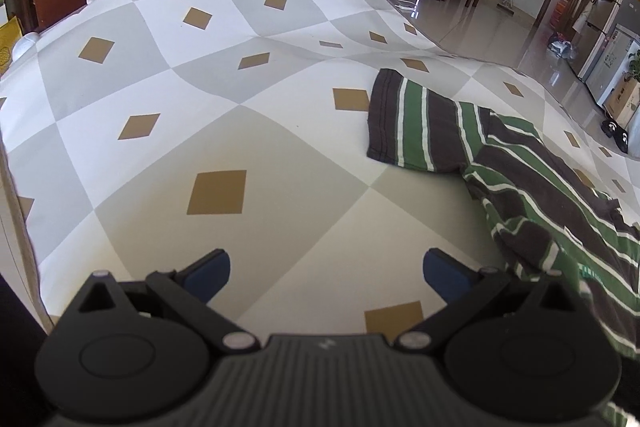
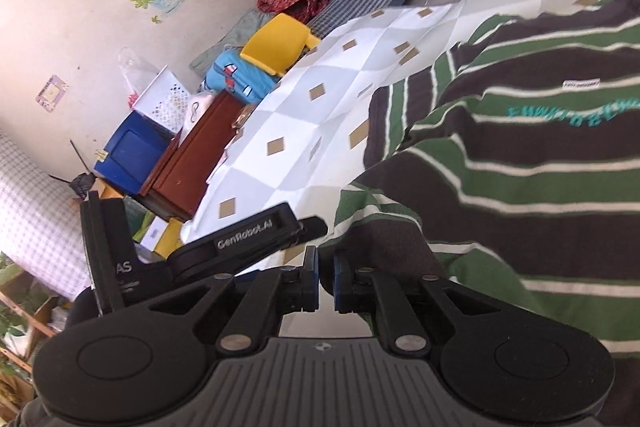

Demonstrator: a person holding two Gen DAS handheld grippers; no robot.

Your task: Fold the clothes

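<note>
Rumpled striped knit shirt (image 1: pixel 532 187) (soft folds)

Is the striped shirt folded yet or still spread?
Not neatly folded: the striped shirt lies rumpled on the checked cloth, one sleeve out flat, right gripper pinching its fabric.

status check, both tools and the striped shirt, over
Left tool open, empty, over bare tablecloth. Right tool shut on striped shirt edge. One sleeve spread flat. Nothing in the way.

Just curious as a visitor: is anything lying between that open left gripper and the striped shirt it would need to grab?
Nothing visible. Only bare checked tablecloth lies between the left gripper and the striped shirt beside it.
</note>
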